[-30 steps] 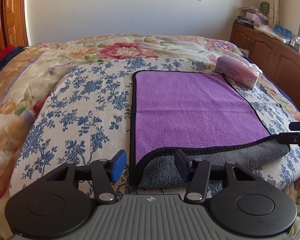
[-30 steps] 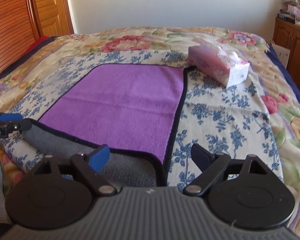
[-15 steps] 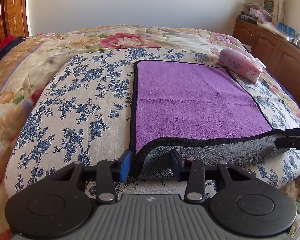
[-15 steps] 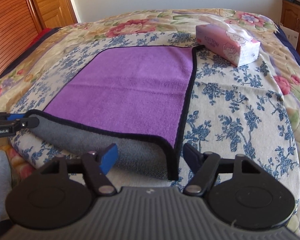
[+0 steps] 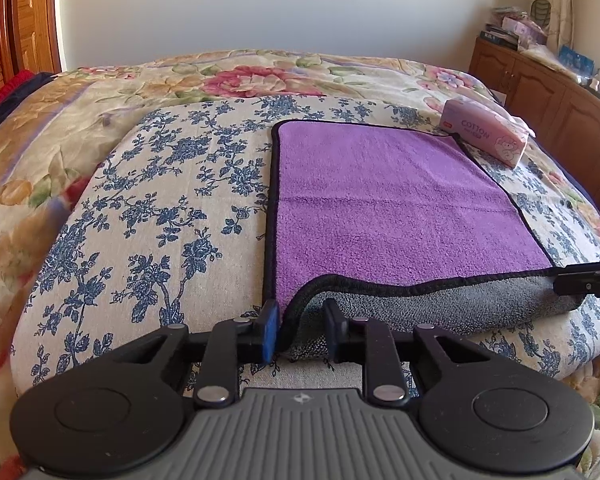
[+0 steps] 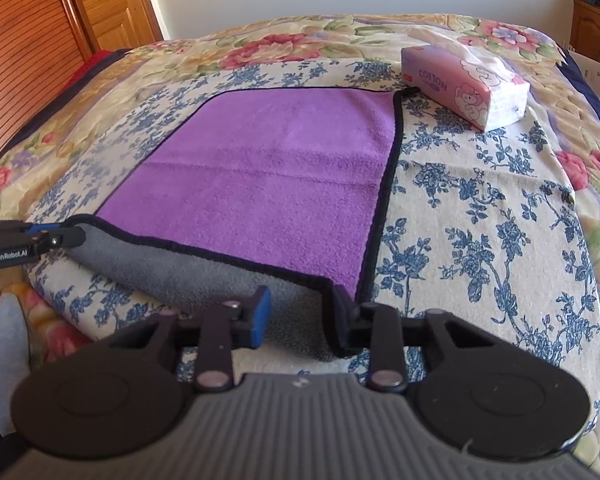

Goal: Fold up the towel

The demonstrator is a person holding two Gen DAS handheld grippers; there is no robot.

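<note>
A purple towel (image 5: 388, 208) with black trim and a grey underside lies flat on the bed; it also shows in the right wrist view (image 6: 268, 176). Its near edge is turned over, grey side up. My left gripper (image 5: 300, 330) straddles the near left corner, jaws partly open with a gap on each side of the cloth. My right gripper (image 6: 302, 320) straddles the near right corner, jaws still apart. Each gripper's fingers show at the side of the other's view, the right (image 5: 588, 276) and the left (image 6: 28, 240).
A pink tissue box (image 6: 464, 88) sits just past the towel's far right corner; it also shows in the left wrist view (image 5: 486, 138). The floral bedspread (image 5: 160, 200) covers the bed. Wooden cabinets (image 5: 548, 92) stand on the right, a wooden door (image 6: 100, 4) on the left.
Both grippers have moved forward onto the towel's near corners and their jaws have narrowed around the cloth. The near edge has lifted slightly.
</note>
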